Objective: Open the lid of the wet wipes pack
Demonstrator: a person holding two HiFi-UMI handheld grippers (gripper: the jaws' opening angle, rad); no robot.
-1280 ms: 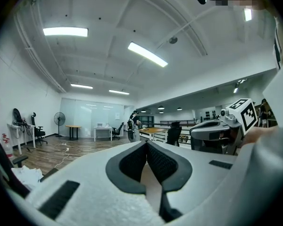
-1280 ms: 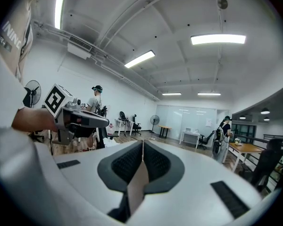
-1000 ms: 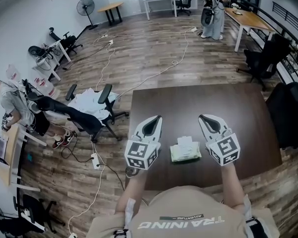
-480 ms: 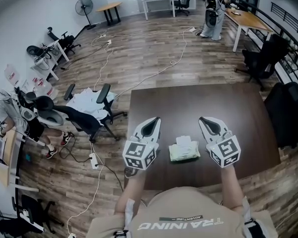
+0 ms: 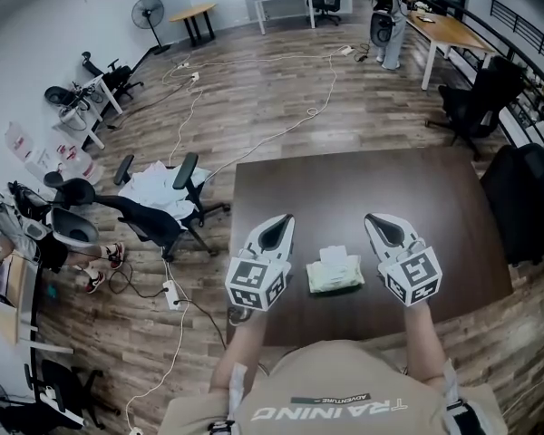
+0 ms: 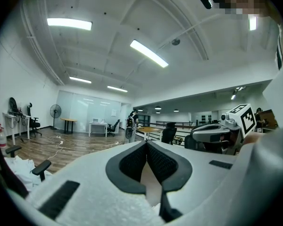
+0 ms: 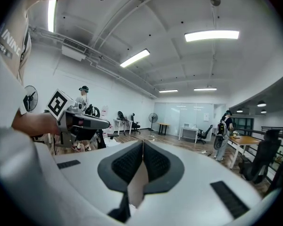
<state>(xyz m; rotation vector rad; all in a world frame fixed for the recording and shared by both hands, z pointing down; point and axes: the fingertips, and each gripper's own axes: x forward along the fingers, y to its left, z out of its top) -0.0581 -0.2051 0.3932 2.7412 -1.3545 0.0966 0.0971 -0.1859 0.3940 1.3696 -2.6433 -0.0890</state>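
The dark table [image 5: 363, 184] has its near edge just in front of the person's body, and its left edge runs close by the left gripper [image 5: 287, 217], whose marker cube sits near the near-left corner. Beyond the grippers a broad stretch of table top reaches to the far edge. An office chair [image 5: 183, 181] stands off the left side and a black chair [image 5: 526, 202] crowds the right side. The wet wipes pack [image 5: 335, 275] lies flat on the table near the near edge, between the two grippers and touching neither. It is pale green with a white patch at its far end, perhaps the lid, though the head view is too small to tell whether it is raised. The left gripper [image 6: 146, 143] has its jaws closed tip to tip on nothing, and so does the right gripper [image 7: 142, 143] [image 5: 370, 217].
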